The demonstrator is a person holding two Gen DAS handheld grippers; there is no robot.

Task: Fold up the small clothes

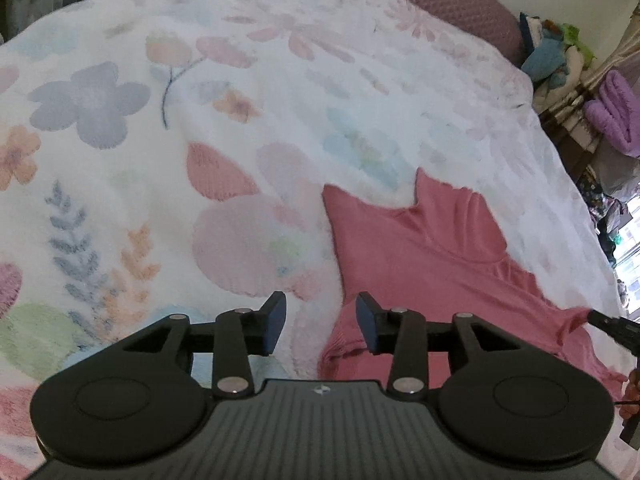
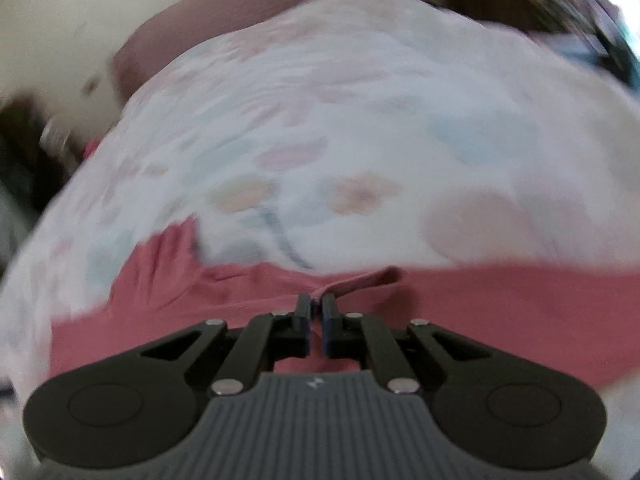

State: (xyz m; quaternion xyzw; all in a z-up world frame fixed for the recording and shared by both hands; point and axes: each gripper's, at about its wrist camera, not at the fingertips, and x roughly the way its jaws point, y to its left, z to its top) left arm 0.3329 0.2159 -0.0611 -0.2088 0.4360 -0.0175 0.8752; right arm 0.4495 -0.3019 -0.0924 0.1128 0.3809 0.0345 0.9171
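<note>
On the flowered blanket (image 1: 168,132) covering a bed, a pink garment (image 1: 420,256) is spread, toward the right and near side as the left wrist view shows it; its far edge carries a pointed flap, and its right part is drawn into gathers toward a dark tool tip at the right edge of that view, which is judged to be the other gripper; a purple towel (image 1: 616,116) and other piled cloth are seen off the bed at the far right. The left gripper (image 1: 320,326) is held with its jaws apart above the garment's left edge; nothing is pressed between its pads, the blanket and a strip of pink being seen in the gap. The right gripper (image 2: 316,322) is clamped together on a fold of the pink cloth, a thin ridge of fabric being pinched between the pads and pulled up from the rest; that view is blurred, so the exact part of the garment that is held cannot be told. As for progress, the garment is judged to be largely unfolded: it lies mostly in one layer, creased and uneven, with no tidy rectangle formed; a first fold appears to be under way, with one edge gripped and raised. What remains is judged to be carrying that edge across, flattening it, and any further folds; whether other clothes wait cannot be told.
</note>
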